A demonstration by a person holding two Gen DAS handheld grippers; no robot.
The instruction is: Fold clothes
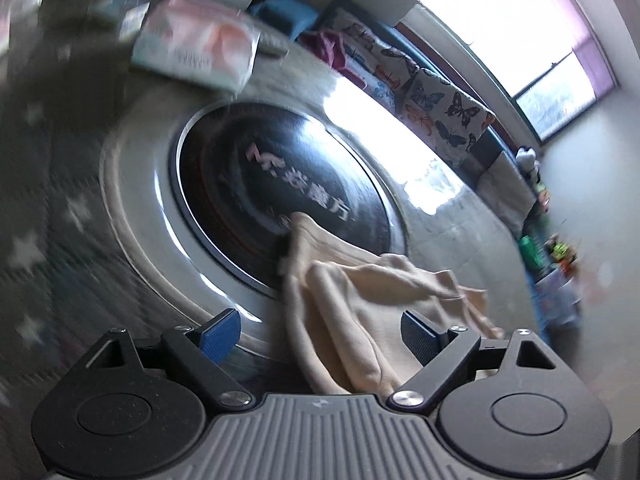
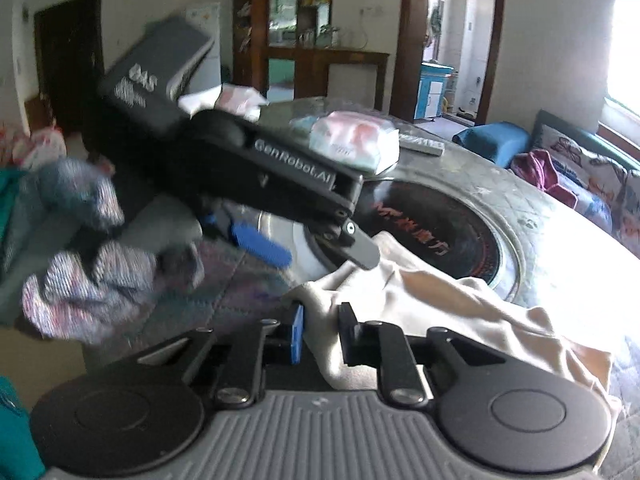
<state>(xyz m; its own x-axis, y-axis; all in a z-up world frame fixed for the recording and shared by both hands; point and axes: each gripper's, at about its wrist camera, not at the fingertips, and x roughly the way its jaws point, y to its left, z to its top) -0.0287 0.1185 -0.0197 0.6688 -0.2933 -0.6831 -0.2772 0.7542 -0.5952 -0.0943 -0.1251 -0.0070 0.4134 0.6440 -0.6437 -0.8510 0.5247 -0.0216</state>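
I read "GenRobot.AI" on my left hand-held gripper (image 2: 316, 250), jaws wide w/ nothing between the pads, hovering just over the one cream garment (image 2: 440, 300). My right hand-held gripper (image 2: 319, 334) is pinched on that garment's edge. It lies on the worktop (image 2: 540, 208), partly over the black round hob (image 1: 280, 188).

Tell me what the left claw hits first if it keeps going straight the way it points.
Most likely the cream garment: it lies bunched between and just ahead of the open left claw. Beyond it sits the round black glass cooktop set in the table. Depth is unclear through the fisheye blur.
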